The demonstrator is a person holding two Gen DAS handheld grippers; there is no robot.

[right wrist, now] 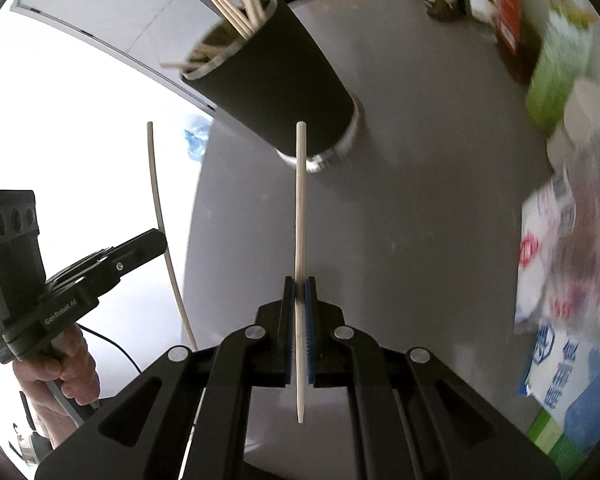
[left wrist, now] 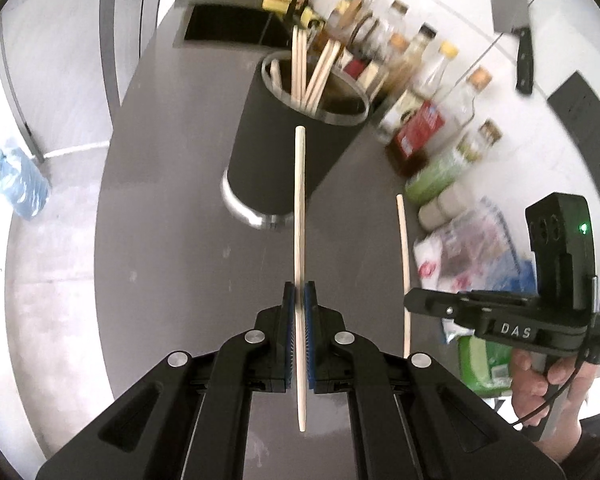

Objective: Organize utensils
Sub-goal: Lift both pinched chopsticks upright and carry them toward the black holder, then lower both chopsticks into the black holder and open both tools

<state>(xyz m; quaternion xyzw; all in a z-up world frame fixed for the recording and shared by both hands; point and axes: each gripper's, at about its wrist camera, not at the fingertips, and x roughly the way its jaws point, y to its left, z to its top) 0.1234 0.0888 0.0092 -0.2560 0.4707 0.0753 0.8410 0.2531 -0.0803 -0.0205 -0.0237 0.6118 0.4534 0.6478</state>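
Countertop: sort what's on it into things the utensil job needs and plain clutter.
Job:
- chopstick in left gripper
- chopstick in right gripper
- black holder with chopsticks in it

Clutter:
- sauce bottles
- food packets
- cleaver on wall
- sink

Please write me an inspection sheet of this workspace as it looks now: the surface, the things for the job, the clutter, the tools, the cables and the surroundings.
Surface: grey countertop, with a sink at its far end.
Job's things: black holder standing upright with several chopsticks in it; one loose chopstick in each tool.
Clutter: bottles, a green pack and plastic bags along the wall side.
Grippers: left tool shut on a chopstick; right tool shut on a second chopstick.
Cables: a thin black cable hangs by the right hand.
Surroundings: cleaver on the white wall; pale floor.
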